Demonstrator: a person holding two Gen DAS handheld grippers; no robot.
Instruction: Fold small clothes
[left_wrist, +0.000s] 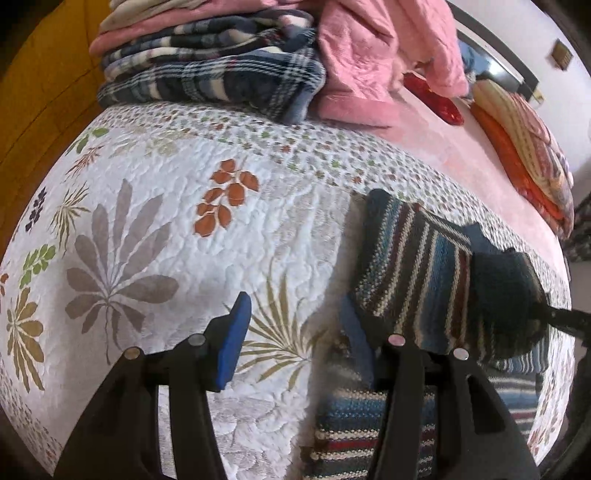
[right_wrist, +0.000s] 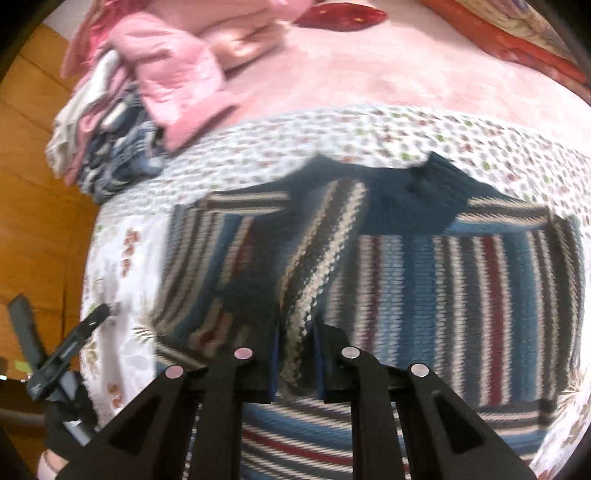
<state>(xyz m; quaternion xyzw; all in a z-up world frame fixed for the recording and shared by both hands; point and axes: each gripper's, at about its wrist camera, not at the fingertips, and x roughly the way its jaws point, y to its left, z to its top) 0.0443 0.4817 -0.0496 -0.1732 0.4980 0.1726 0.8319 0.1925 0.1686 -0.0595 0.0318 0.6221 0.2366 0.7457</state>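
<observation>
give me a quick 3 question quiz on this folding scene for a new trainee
1. True or false: the left tool is clamped shut on the striped sweater.
2. Which tool grips a fold of the striped sweater? A) left B) right C) neither
3. Fill in: the stack of folded clothes sits at the far edge of the floral ____.

Key
1. False. The left tool's blue pads stand wide apart, with only the floral quilt between them.
2. B. The right tool pinches a raised fold of the sweater.
3. quilt
</observation>
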